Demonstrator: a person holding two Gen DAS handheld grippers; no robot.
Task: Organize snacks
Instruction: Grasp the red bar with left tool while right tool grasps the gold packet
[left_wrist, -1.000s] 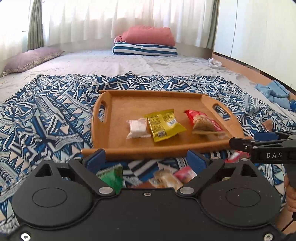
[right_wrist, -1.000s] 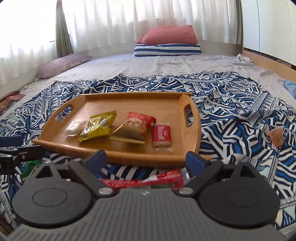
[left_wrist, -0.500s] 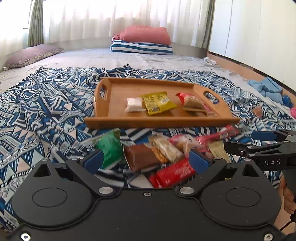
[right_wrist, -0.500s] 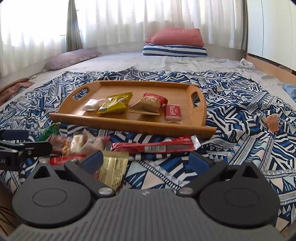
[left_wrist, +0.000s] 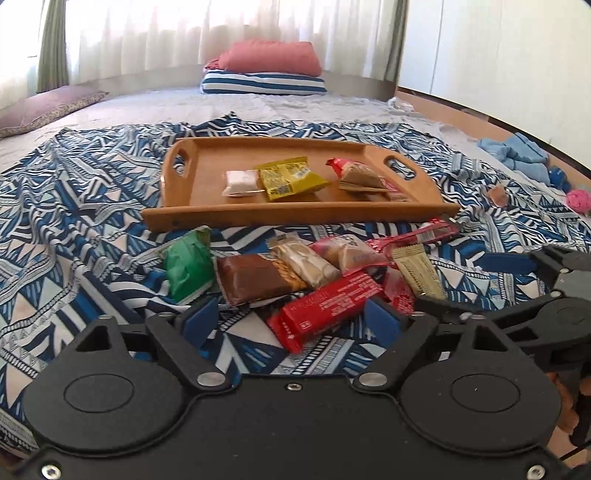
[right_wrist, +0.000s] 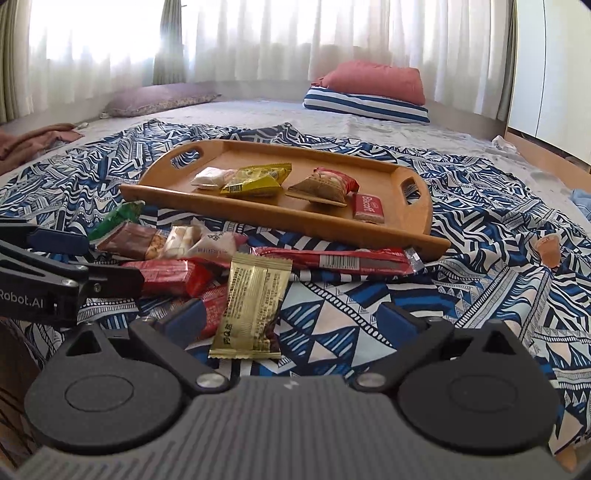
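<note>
A wooden tray (left_wrist: 207, 218) (right_wrist: 413, 236) lies on the patterned blanket and holds a white packet (left_wrist: 240, 182), a yellow packet (left_wrist: 288, 177), a red nut packet (left_wrist: 354, 175) and a Biscoff packet (right_wrist: 367, 206). A pile of snacks lies in front of it: green packet (left_wrist: 186, 266), brown packet (left_wrist: 251, 278), red bar (left_wrist: 328, 302), gold packet (right_wrist: 251, 302), long red bar (right_wrist: 332, 260). My left gripper (left_wrist: 291, 321) is open just before the red bar. My right gripper (right_wrist: 291, 321) is open over the gold packet's near end.
The blue-and-white blanket (left_wrist: 74, 206) covers the bed. Pillows (left_wrist: 266, 70) lie at the far end, a purple cushion (right_wrist: 159, 98) at the far left. Blue cloth (left_wrist: 517, 155) and a pink ball (left_wrist: 578, 201) lie at the right.
Both grippers have drawn back from the tray and towards the bed's near edge. The snack pile now shows in front of them. Both stay open and empty.
</note>
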